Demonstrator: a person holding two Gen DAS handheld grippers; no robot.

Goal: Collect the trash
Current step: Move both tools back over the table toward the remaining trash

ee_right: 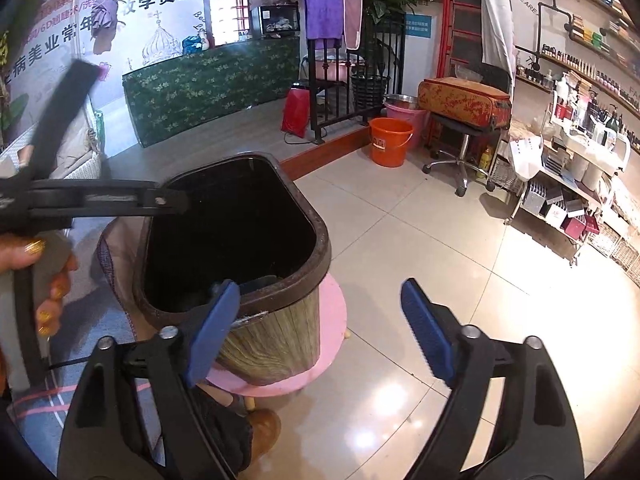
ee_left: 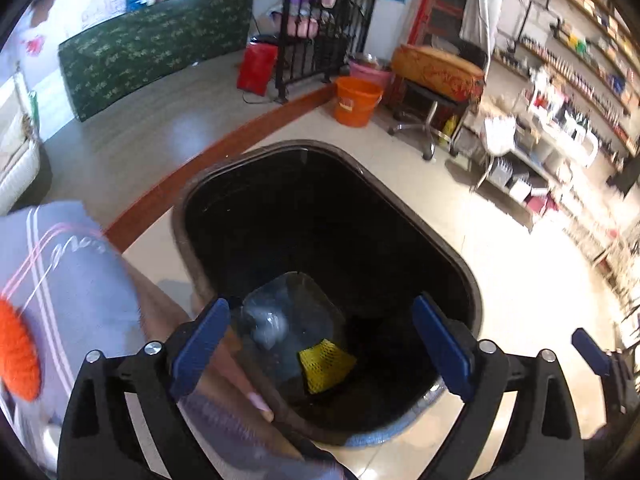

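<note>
Drop step judged done: left gripper (ee_left: 320, 344) hangs over trash bin (ee_left: 460, 256), jaws wide and empty, clear bottle (ee_left: 280, 320) and yellow scrap (ee_left: 324, 364) inside; right gripper (ee_right: 320, 328) likewise wide, empty; next move calls for locating further trash

Left hand-held gripper (ee_left: 320, 344) gapes above the bin (ee_left: 400, 216) holding a bottle (ee_left: 288, 320).
</note>
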